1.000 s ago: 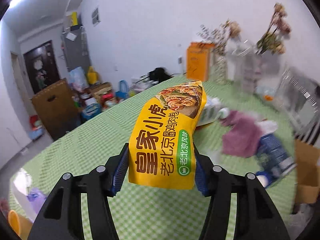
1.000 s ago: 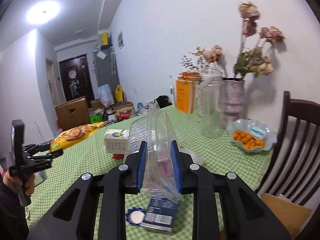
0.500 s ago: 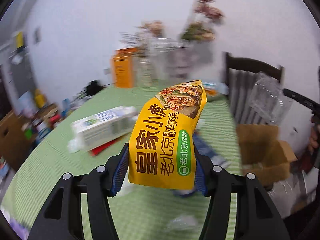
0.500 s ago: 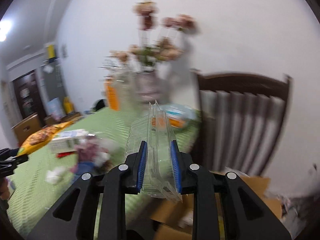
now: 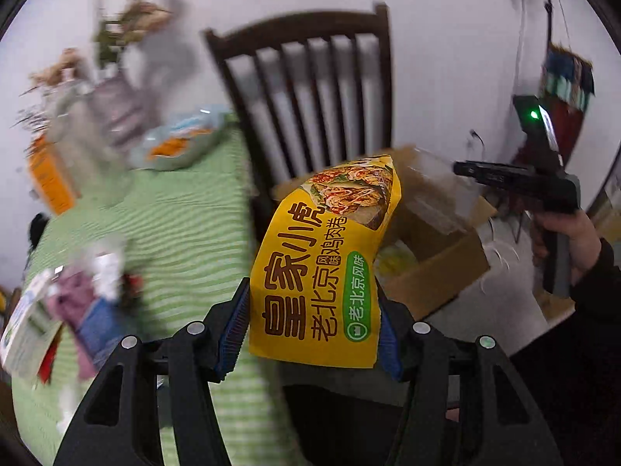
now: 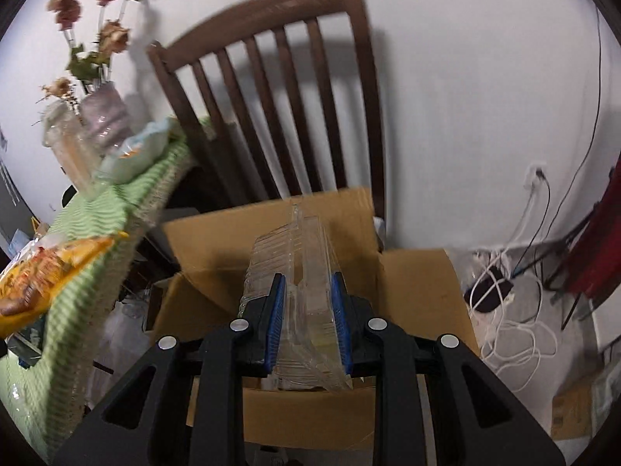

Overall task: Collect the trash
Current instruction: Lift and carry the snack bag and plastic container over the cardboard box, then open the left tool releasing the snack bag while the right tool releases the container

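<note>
Left wrist view had the left gripper (image 5: 312, 328) clamped on the bottom end of a yellow plastic snack bag with Chinese lettering (image 5: 326, 260), blue pads pressing both side edges. The bag's long axis ran straight away from the camera, standing up out of the jaws, with its top end (the food photo) curling slightly to the right. It hung past the edge of the green checked tablecloth (image 5: 182, 233), in front of the open brown cardboard box (image 5: 438, 268) on the floor. Further left on the table sat a blurry pile of wrappers and a purple cloth (image 5: 70, 303), too smeared to sort out. Behind all that was a dark wooden slat-back chair (image 5: 310, 89), and off to the right a person's hand (image 5: 566, 240) holding the right gripper.

Right wrist view was pretty similar: the right gripper (image 6: 308, 322) was squeezed shut on a clear plastic clamshell container (image 6: 295, 272), folded flat and held edge-on, long axis pointing forward and up from the jaws. It hovered right over the box's opening, not touching the cardboard as far as I could tell. Beyond it stood the same chair, then a pale vase of dried flowers (image 6: 104, 116) on the table corner, and white cables (image 6: 520, 334) tangled on the floor at right.
</note>
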The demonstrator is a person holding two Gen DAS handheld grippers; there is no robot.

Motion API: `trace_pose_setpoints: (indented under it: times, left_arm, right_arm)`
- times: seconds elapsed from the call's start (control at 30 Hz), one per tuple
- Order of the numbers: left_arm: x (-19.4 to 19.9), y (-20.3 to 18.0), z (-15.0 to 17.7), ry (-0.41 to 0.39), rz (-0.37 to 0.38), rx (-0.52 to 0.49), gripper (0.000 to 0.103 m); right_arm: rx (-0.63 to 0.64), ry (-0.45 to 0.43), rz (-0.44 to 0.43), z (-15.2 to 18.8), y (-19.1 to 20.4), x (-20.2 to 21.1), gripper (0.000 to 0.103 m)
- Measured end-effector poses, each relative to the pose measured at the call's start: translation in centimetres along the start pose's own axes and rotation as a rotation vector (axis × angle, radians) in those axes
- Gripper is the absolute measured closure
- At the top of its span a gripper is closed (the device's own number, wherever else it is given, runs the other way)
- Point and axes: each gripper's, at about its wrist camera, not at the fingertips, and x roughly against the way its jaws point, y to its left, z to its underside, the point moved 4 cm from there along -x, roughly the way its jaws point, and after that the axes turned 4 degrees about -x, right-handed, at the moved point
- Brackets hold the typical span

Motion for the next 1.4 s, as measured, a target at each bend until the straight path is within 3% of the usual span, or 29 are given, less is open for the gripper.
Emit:
trace_pose_setpoints:
  times: [0.27,0.33,0.4,0.73,0.83,0.9,0.97,1.17,1.4]
  left_arm:
    - [-10.3,-3.9,-1.5,0.215,0.068,-0.114,0.048]
    - [-12.7,-4.9,-1.8,0.264,0.085,-0.155,0.048]
    - [-14.9,-5.7,-2.3,0.3,0.084,-0.208,0.048]
    - [-24.8,-10.5,-1.6,0.476,0.141,-0.38,0.046]
    - [-27.4,-10.0,-0.9,0.559,0.111,-0.391,0.04]
    - [-27.9,-9.4,-1.1,0.595,0.138,-0.366,0.037]
    - [-27.7,-8.0,-1.5,0.584,0.086,-0.363,0.037]
    - [-27.1,-5.4,-1.4,0.597,0.07,-0.358,0.032]
    - [-27.3,-7.2,-1.9,0.595,0.062,-0.334,0.027]
  right_arm:
    - [-0.012,0.055,0.025,0.8,-1.7,-4.3,0.077]
    - [-0.007,0.064,0.032,1.3,-2.0,-5.0,0.073]
    - [-0.013,0.059,0.033,1.5,-2.5,-5.2,0.06]
    - [-0.077,0.033,0.033,0.7,-5.8,-4.2,0.059]
    - [-0.094,0.034,0.028,0.7,-6.2,-4.3,0.057]
    - [-0.099,0.038,0.025,0.7,-6.3,-4.5,0.057]
    - [-0.099,0.04,0.019,0.8,-6.4,-4.5,0.057]
    - [-0.11,0.039,0.017,0.8,-6.5,-4.6,0.056]
    - [-0.088,0.032,0.005,0.5,-5.7,-4.2,0.056]
